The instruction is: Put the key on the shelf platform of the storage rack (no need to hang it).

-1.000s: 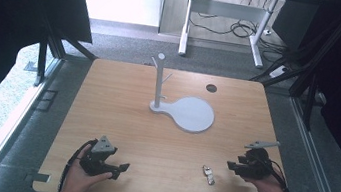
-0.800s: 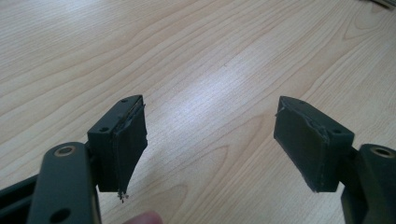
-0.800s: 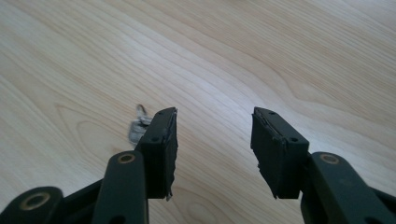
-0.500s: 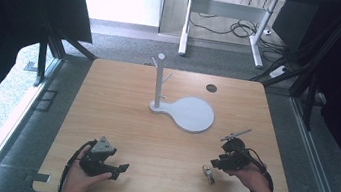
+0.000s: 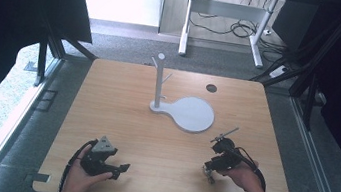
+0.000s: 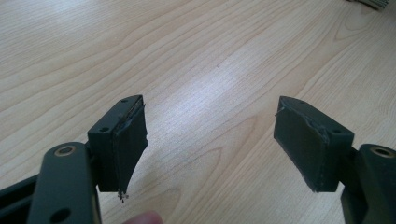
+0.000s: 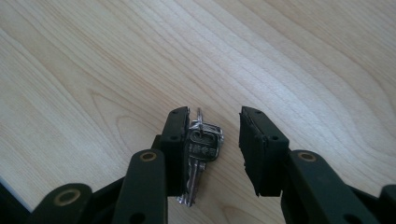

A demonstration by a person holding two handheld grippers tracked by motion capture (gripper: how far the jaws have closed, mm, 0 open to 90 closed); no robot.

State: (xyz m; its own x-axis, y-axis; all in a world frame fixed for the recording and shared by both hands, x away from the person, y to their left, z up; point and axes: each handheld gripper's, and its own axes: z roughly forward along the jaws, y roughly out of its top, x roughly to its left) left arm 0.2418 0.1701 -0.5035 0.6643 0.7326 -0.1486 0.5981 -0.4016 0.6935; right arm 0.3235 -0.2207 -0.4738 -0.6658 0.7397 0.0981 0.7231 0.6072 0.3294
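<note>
Right gripper view: right gripper point(image 7: 210, 149) jaws spread around keys point(image 7: 200, 149) near tabletop point(image 5: 122, 104) front-right corner; left gripper point(image 6: 210, 144) jaws spread, empty.

No readable text, brand, no. or sign anywhere. Only candidate: key point(image 7: 201, 148) lying on table betw. right gripper point(image 7: 212, 140) jaws. Its head has stamped marks, too small/blurred to read. Nothing legible on jaw pads or wood in left gripper view or high view.
</note>
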